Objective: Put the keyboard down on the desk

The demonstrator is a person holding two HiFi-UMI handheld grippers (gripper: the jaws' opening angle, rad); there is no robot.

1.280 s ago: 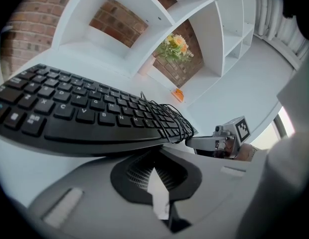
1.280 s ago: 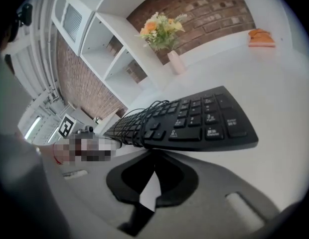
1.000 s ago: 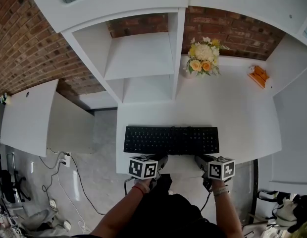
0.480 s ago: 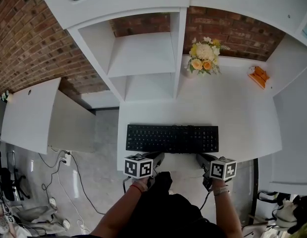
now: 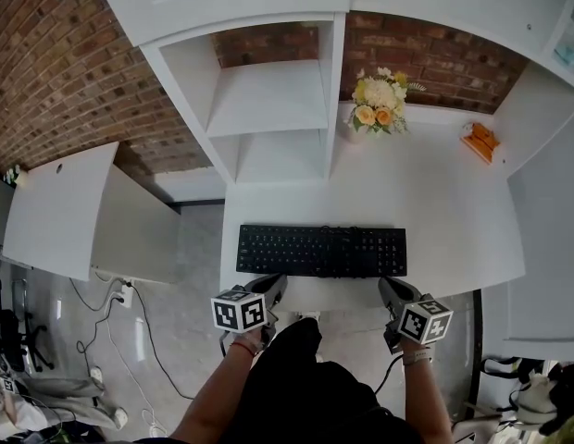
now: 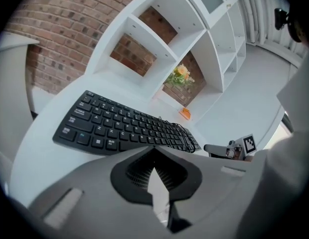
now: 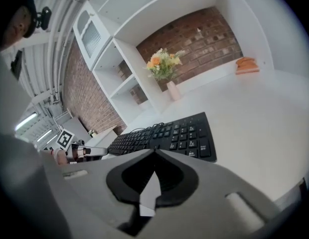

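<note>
The black keyboard [image 5: 320, 251] lies flat on the white desk [image 5: 454, 220], near its front edge, with its cable bunched on top. My left gripper [image 5: 276, 285] hangs just off the keyboard's front left corner, shut and empty. My right gripper [image 5: 387, 287] sits off the front right corner, also shut with nothing in it. In the left gripper view the keyboard [image 6: 119, 126] stretches away beyond the closed left gripper [image 6: 155, 148]. The right gripper view shows the keyboard [image 7: 167, 136] past the closed right gripper [image 7: 155, 151]. Neither gripper touches the keyboard.
A vase of flowers [image 5: 378, 104] stands at the back of the desk and an orange object [image 5: 480, 141] at the back right. White shelves [image 5: 268, 100] rise at the back left. A lower white table [image 5: 56, 211] stands left; cables [image 5: 111, 313] lie on the floor.
Both grippers have drawn back from the keyboard's front edge toward the person, the left one also shifting left. The keyboard stays where it lies on the desk.
</note>
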